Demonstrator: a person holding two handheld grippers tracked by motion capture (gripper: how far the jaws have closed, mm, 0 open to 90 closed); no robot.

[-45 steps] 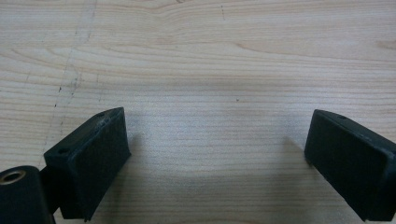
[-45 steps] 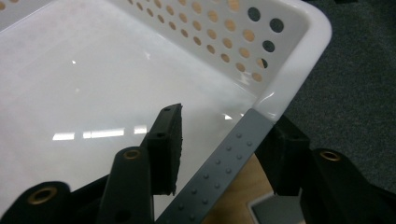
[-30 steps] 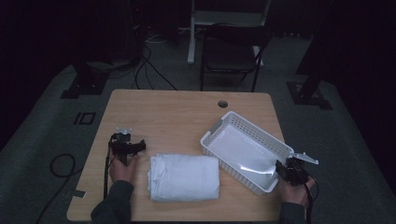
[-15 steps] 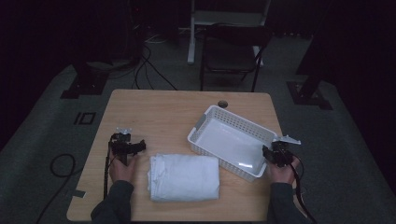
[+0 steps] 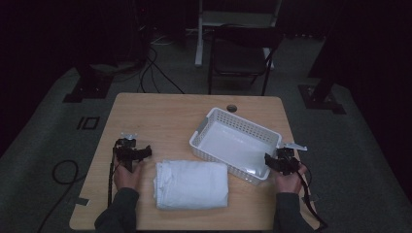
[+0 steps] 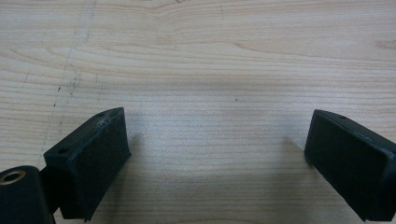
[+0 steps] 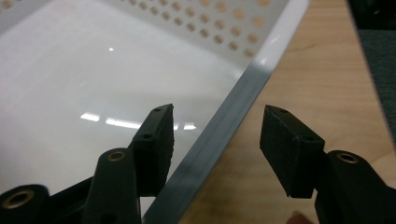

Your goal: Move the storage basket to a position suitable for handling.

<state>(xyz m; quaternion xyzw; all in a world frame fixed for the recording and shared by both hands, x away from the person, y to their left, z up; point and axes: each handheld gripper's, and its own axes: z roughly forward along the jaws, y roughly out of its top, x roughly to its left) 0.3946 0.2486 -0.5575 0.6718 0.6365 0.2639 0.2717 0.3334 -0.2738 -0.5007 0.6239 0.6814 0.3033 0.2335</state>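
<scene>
The white basket (image 5: 236,144) now sits right of frame centre, shifted left from a second ago. The right gripper (image 5: 275,162), at its lower right corner, has just been opening: its jaws straddle the rim without pressing. The left gripper (image 5: 132,154), unmoved at left, gapes empty over the table (image 5: 165,111). The folded towel (image 5: 191,184) lies unchanged below the basket.

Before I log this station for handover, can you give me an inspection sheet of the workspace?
Surface: wooden table, with a round hole near its far edge.
Job's things: white perforated basket; folded white towel beside it, apart.
Clutter: nothing seen.
Grippers: left tongs open over bare wood; right tongs have just been opening, straddling the basket rim, pads clear.
Cables: one trails from each hand; more on the floor.
Surroundings: dark room, chair behind the table.
</scene>
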